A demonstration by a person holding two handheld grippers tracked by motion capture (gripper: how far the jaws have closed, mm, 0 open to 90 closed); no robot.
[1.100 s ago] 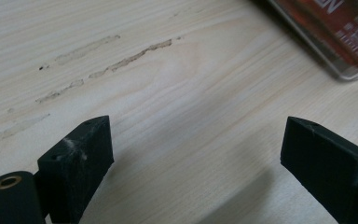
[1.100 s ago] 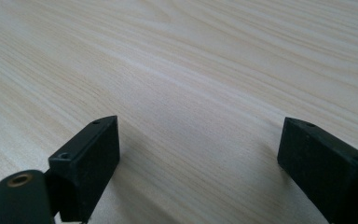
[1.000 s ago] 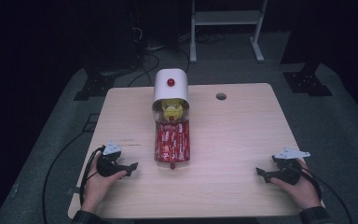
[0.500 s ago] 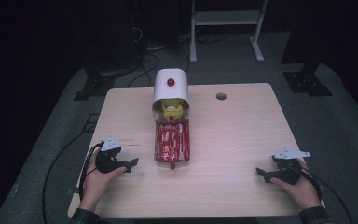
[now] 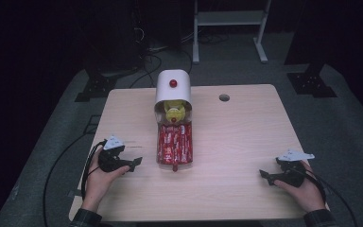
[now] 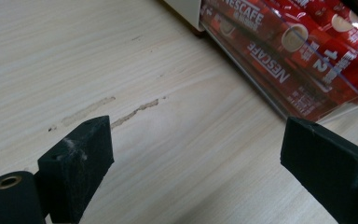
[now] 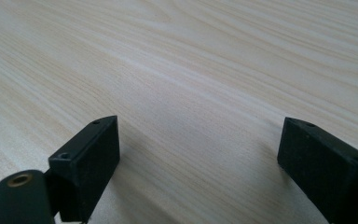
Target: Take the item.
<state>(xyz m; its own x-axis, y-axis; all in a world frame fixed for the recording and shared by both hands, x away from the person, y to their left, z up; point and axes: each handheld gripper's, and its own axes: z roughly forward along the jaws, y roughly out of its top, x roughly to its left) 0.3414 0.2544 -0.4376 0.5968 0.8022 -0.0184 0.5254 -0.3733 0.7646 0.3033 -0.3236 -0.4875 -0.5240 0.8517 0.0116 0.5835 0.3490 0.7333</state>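
Setting: dark room, pale wooden tabletop with a small round hole near the far edge.
Dispenser: white dispenser at centre-far; clear tray of red Nescafe sachets runs toward the person.
Change: left claw has edged nearer the sachets since a second ago; its jaws stand wide, empty.
Right claw: wide apart, empty, unmoved near the right edge.
Meaning: probably a reach for a sachet beginning.
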